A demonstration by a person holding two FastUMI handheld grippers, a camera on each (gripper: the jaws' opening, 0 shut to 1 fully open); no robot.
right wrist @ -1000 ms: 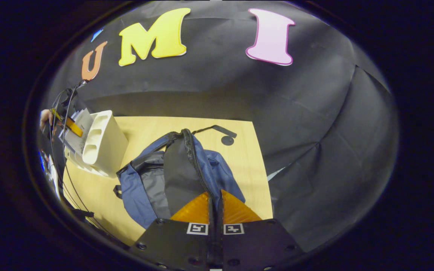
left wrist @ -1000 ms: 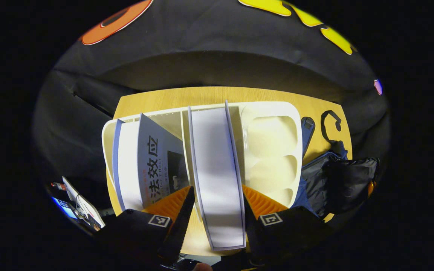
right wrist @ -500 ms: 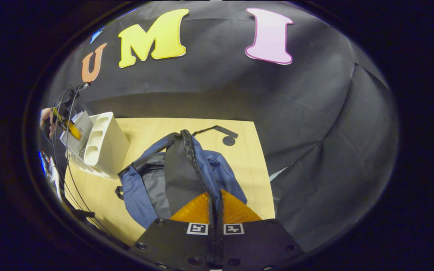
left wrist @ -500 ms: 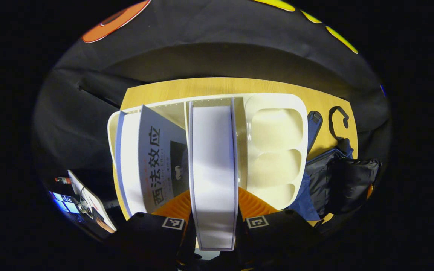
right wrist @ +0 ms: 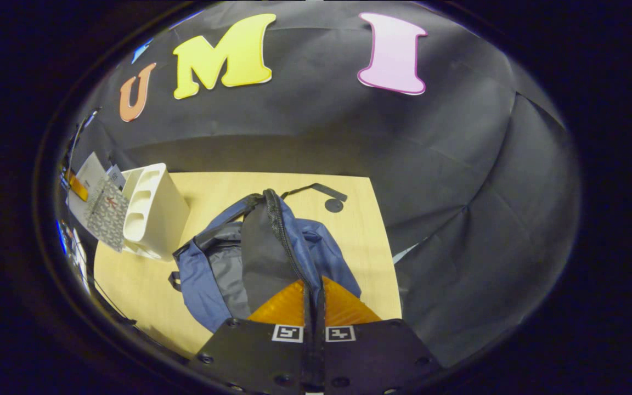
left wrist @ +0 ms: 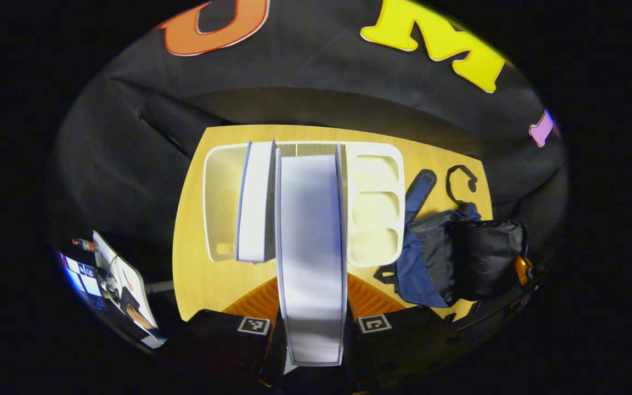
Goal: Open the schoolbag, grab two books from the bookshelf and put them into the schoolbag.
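Wooden tabletop [left wrist: 206,280] is being shared by a white bookshelf [left wrist: 373,203] and, to its right, an unzipped blue-and-black schoolbag [left wrist: 447,258], with bare wood left along the near edge. A white book [left wrist: 310,247] is being clamped page-edge up between the left gripper's [left wrist: 311,315] fingers, its long axis running straight away toward the shelf, where a second book [left wrist: 254,203] is being kept upright. In the right gripper view, the bag's zipper edge [right wrist: 288,247] is being pinched by the right gripper [right wrist: 314,299], whose fingers are nearly meeting, and the held book's patterned cover [right wrist: 106,213] is being shown beside the shelf.
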